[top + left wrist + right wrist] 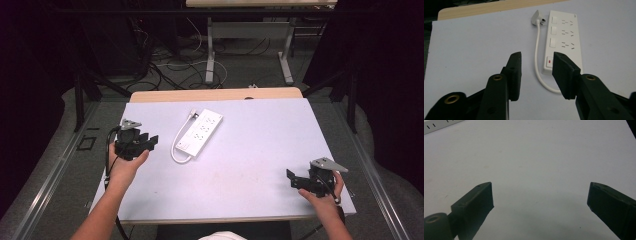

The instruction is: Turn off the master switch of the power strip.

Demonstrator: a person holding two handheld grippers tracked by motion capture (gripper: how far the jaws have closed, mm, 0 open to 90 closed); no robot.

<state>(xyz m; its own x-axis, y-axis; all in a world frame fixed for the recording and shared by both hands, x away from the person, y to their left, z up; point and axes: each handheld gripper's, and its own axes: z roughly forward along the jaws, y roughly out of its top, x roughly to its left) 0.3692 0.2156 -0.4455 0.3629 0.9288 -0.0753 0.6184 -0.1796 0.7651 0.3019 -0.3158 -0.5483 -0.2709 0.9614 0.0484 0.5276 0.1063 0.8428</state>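
Seen from above, the left tongs, held in the person's left hand near the left edge of the desk, stand released and empty, jaws parted and aimed toward a white power strip. The strip lies flat and diagonal left of the desk's centre, its white cord looping along its left side to a plug by its far end. At the near right corner the right tongs, in the right hand, stand widely released over bare surface, well apart from the strip.
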